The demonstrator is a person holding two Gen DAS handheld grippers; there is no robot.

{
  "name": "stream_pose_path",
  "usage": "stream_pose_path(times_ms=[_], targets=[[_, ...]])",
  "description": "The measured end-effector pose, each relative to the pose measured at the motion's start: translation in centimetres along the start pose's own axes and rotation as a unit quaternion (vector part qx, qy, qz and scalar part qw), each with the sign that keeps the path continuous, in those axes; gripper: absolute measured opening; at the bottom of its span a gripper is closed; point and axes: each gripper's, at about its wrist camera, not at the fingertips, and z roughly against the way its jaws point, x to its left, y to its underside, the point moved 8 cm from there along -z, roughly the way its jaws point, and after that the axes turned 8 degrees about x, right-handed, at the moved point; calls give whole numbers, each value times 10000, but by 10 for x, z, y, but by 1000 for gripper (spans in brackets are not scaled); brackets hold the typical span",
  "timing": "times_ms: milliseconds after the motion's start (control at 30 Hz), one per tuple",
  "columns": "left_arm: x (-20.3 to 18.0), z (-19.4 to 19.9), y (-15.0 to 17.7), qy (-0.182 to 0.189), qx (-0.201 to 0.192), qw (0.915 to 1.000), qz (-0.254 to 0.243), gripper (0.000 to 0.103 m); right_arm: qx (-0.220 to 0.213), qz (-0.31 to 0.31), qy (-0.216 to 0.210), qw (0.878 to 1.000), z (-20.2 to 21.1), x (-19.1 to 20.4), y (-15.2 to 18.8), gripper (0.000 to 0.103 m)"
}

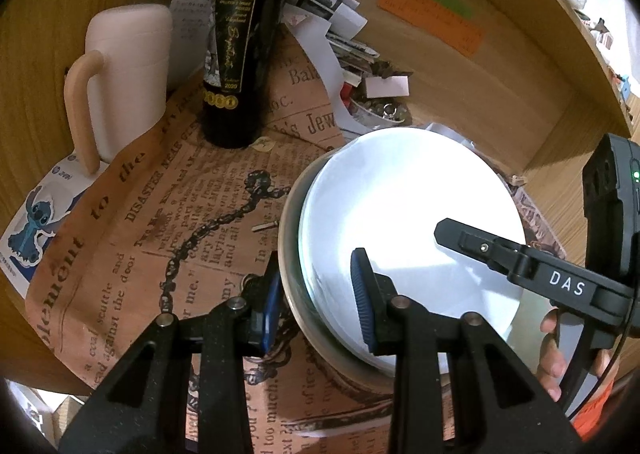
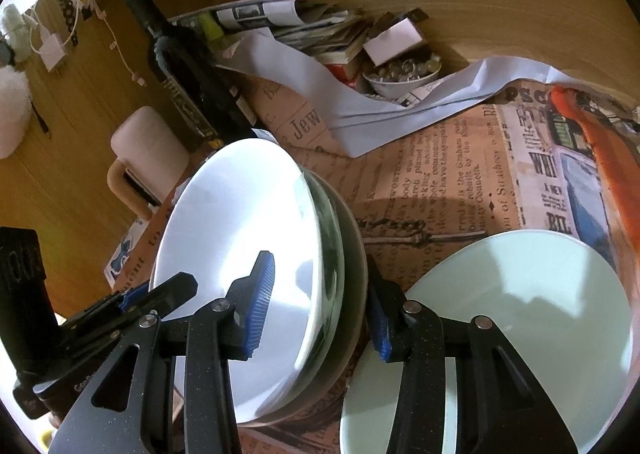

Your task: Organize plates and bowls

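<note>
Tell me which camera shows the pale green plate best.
The right wrist view: the pale green plate lies flat beside the stacked bowls, nearly whole. The left wrist view shows no sure sign of it.

**Left claw straddles the rim of stacked bowls**

The left claw [image 1: 316,302] stands spread wide, one blue-padded finger [image 1: 270,310] outside the wall of the grey-rimmed outer bowl [image 1: 290,254] and the other over the glossy white inner bowl [image 1: 400,206] nested in it; neither pad clearly presses the rim. The right claw [image 1: 516,258], marked "DAS", reaches over the far side of the white bowl. The bowls sit on a brown newspaper-print sheet [image 1: 160,230] covering the wooden tabletop [image 1: 40,102]. Behind stand a dark glass wine bottle [image 1: 240,46] and a pale pink plastic jug with a handle [image 1: 128,70], near a pile of loose papers [image 1: 332,26].
</note>
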Motion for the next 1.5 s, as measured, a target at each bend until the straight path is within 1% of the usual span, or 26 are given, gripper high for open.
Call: stream_pose_path(times_ms=[200,467,867,1067,1500], targets=[[-10,12,-6,-49,-196,9997,-153,32,-178,-8,-24,9998,13,1,-4,39],[-25,19,-11,28,-315,9990,-330,32,-447,5,54,9990,34,1,-7,39],[-62,23,-13,288,-339,9967,-680,32,-712,-195,220,9970,68,-19,0,39],[-81,27,-11,403,-325,9953,-822,33,-822,-331,294,9956,84,-33,9,39],[-118,24,0,654,-160,9916,-1106,33,-900,-592,484,9930,110,-65,30,39]])
